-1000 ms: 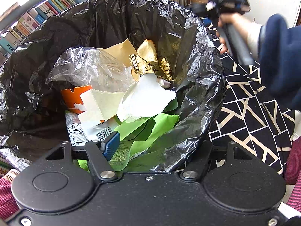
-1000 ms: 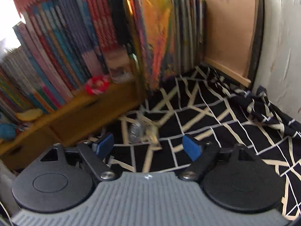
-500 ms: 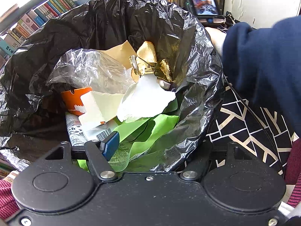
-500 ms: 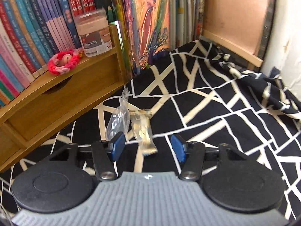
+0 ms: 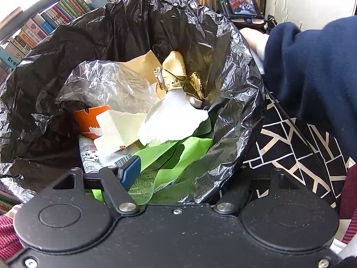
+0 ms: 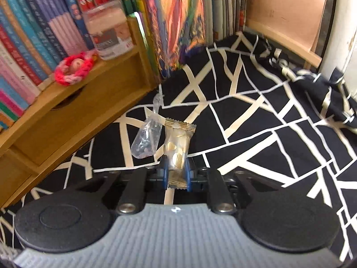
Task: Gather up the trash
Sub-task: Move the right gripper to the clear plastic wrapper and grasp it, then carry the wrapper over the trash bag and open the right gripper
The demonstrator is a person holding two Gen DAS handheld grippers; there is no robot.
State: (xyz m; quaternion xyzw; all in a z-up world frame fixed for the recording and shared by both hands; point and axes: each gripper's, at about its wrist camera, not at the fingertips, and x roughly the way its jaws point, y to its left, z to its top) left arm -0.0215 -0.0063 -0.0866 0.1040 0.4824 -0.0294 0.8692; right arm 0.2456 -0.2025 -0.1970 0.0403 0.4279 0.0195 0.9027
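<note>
A bin lined with a black bag [image 5: 234, 71] fills the left wrist view, holding clear film, gold foil, white and green paper and an orange carton. My left gripper [image 5: 185, 174] straddles its near rim. The blue left pad [image 5: 129, 172] hangs inside, clear of the liner; the other finger is hidden outside. Its jaws are opening slightly. On the black-and-white patterned cloth [image 6: 256, 122] lies a gold-and-white candy wrapper [image 6: 178, 140]. My right gripper [image 6: 176, 174] is closing on its near end, and both pads touch it. A crumpled clear plastic wrapper [image 6: 146, 140] lies just left of it.
A wooden shelf unit [image 6: 73, 111] with books, a plastic jar [image 6: 107, 33] and a red knitted ring [image 6: 74, 69] stands left of the wrappers. Books and a board line the back. A person's dark blue sleeve [image 5: 312, 78] reaches past the bin's right side.
My right gripper came down and forward to the gold wrapper and its jaws closed from wide onto it. The sleeve swung across the right of the left view. The left gripper stayed put.
</note>
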